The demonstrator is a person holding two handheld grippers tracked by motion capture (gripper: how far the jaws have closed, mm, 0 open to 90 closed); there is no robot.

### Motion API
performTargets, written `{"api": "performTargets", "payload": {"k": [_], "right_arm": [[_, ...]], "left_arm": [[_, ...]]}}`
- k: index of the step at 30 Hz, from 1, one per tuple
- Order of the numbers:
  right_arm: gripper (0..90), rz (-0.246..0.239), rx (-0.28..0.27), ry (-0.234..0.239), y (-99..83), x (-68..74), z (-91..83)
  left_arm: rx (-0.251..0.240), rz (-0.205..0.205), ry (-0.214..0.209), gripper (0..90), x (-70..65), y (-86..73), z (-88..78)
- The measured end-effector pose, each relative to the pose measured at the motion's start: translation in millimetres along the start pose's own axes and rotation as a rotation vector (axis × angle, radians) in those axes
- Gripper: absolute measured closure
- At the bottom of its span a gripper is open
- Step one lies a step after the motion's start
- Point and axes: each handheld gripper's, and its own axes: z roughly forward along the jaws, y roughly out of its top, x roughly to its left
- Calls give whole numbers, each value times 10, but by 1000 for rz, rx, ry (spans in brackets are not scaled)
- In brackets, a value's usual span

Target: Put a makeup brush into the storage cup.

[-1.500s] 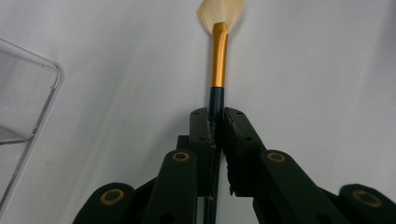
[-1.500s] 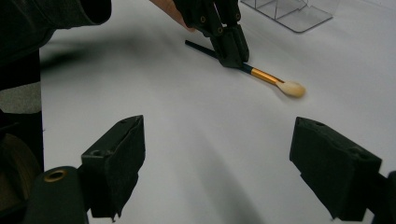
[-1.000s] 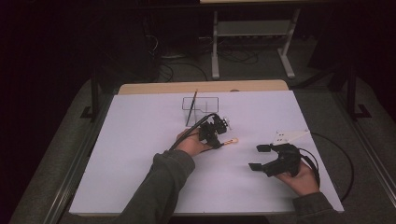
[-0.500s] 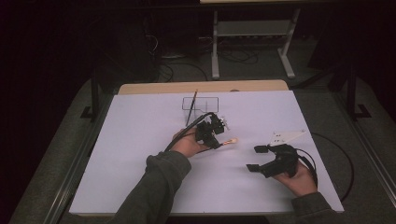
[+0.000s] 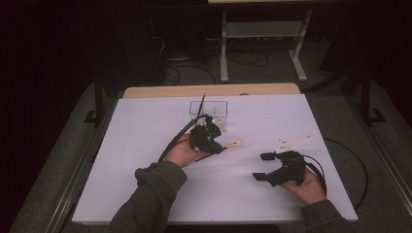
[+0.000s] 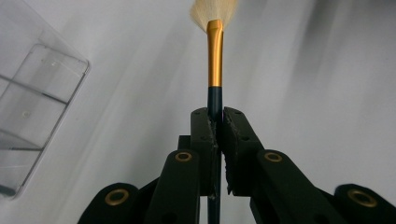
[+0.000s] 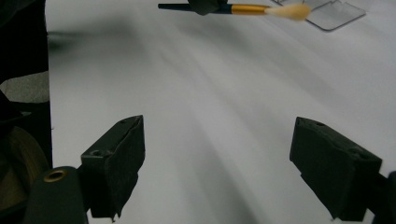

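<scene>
While my left gripper (image 6: 215,122) clamped the brush (image 6: 215,60) at mid-frame above the white table (image 5: 145,145), my right gripper (image 7: 233,163) stood apart lower right; no writing was readable, the room dark.

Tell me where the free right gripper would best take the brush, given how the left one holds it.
Probably the dark handle behind the left gripper, whose jaws clamp it just below the gold ferrule. The brush lies roughly level above the table, bristles out, so the right gripper, open, should come from the handle end, across the shaft.
</scene>
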Motion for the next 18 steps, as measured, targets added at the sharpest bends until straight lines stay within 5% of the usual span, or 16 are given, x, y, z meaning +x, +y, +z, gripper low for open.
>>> {"api": "performTargets", "payload": {"k": [18], "right_arm": [[171, -20, 19, 23, 91, 60, 131]], "left_arm": [[-71, -39, -5, 833, -49, -369, -301]]}}
